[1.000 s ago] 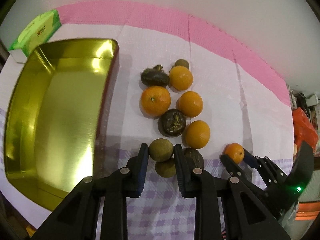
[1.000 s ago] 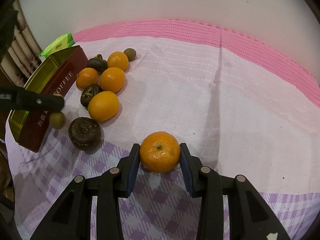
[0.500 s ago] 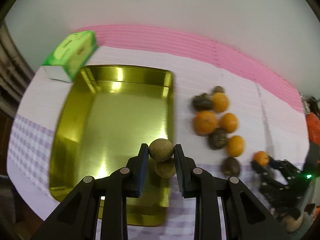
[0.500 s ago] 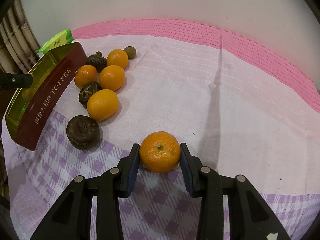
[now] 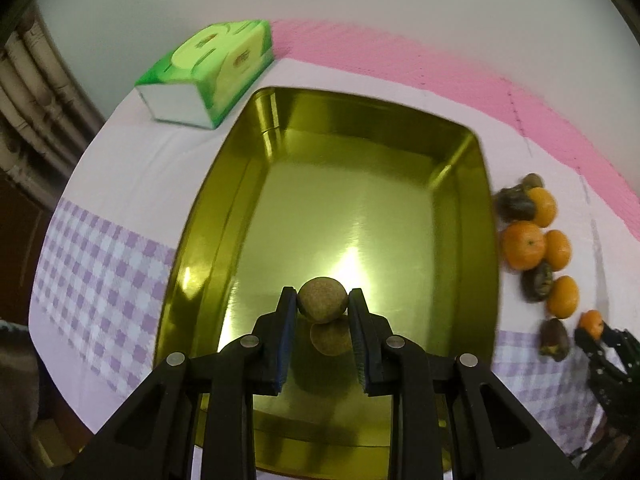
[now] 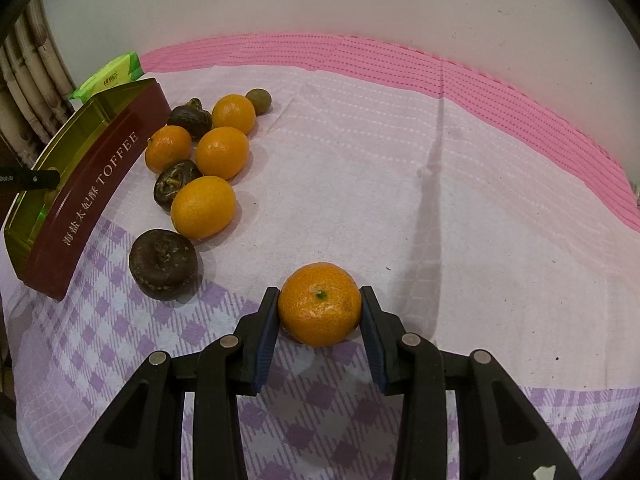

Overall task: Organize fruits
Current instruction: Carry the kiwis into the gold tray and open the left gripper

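Left wrist view: the left gripper (image 5: 322,306) clamps a brown fruit (image 5: 322,300) over the bare gold tin (image 5: 224,216). The right gripper (image 6: 319,305) grips a mandarin (image 6: 319,304) on the cloth (image 6: 360,168); the loose fruit pile (image 6: 200,168) awaits sorting.

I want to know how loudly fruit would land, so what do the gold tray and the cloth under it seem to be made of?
The gold tray looks like thin metal, probably tinplate with a glossy gold lacquer: it mirrors the lamp glare and has crisp pressed corners. The cloth looks like soft woven or quilted fabric, matte, with stitched ribs and a printed lilac check; the exact fibre cannot be told.
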Available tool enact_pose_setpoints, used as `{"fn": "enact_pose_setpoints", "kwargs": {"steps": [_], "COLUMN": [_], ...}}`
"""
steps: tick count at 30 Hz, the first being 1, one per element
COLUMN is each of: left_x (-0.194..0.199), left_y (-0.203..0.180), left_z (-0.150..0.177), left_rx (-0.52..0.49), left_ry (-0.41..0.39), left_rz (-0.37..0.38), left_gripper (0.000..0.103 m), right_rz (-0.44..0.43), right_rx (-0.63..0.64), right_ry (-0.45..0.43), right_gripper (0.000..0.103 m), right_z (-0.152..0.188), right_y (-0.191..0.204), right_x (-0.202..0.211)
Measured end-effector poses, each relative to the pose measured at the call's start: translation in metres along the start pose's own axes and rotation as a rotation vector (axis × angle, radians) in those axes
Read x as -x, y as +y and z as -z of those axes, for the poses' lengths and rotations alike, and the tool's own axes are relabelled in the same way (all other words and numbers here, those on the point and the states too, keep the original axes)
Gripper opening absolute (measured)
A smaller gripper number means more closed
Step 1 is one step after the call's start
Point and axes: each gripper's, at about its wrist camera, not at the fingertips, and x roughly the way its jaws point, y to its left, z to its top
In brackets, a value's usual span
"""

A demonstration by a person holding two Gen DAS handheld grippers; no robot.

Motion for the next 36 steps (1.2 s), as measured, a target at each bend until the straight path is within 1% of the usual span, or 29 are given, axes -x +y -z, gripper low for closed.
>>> {"fn": "enact_pose_setpoints", "kwargs": {"steps": [4, 9, 18, 26, 31, 34, 36], "left_x": [-0.01, -0.018, -0.017, -0.018, -0.021, -0.014, -0.004], "left_y": [0.009, 0.013, 0.008, 0.011, 0.012, 0.011, 0.012], "left_z": [0.002, 0.005, 0.007, 0.006, 0.009, 0.011, 0.01], "left_rx": [0.01, 0.002, -0.022, -0.01, -0.002, -0.01, -0.009], "left_ry": [0.015, 0.014, 0.004, 0.002, 0.016, -0.004, -0.033], "left_rz": [-0.021, -0.021, -0.041, -0.032, -0.023, -0.024, -0.001], "left_gripper": [0.027, 0.027, 0.027, 0.027, 0.028, 0.028, 0.028], "right_rz": [0.005, 0.005, 0.008, 0.011, 0.026, 0.025, 0.011], "right_rx": [0.001, 0.002, -0.012, -0.031, -0.026, -0.003, 0.013], "right_ry": [0.004, 0.007, 0.011, 0.017, -0.012, -0.048, -0.068], "right_gripper": [0.037, 0.036, 0.036, 0.036, 0.036, 0.036, 0.036], "right_z": [-0.001, -0.002, -0.002, -0.003, -0.007, -0.016, -0.023], "right_y": [0.001, 0.0, -0.001, -0.001, 0.003, 0.012, 0.02], "right_x": [-0.001, -0.002, -0.004, 0.001, 0.015, 0.029, 0.037]}}
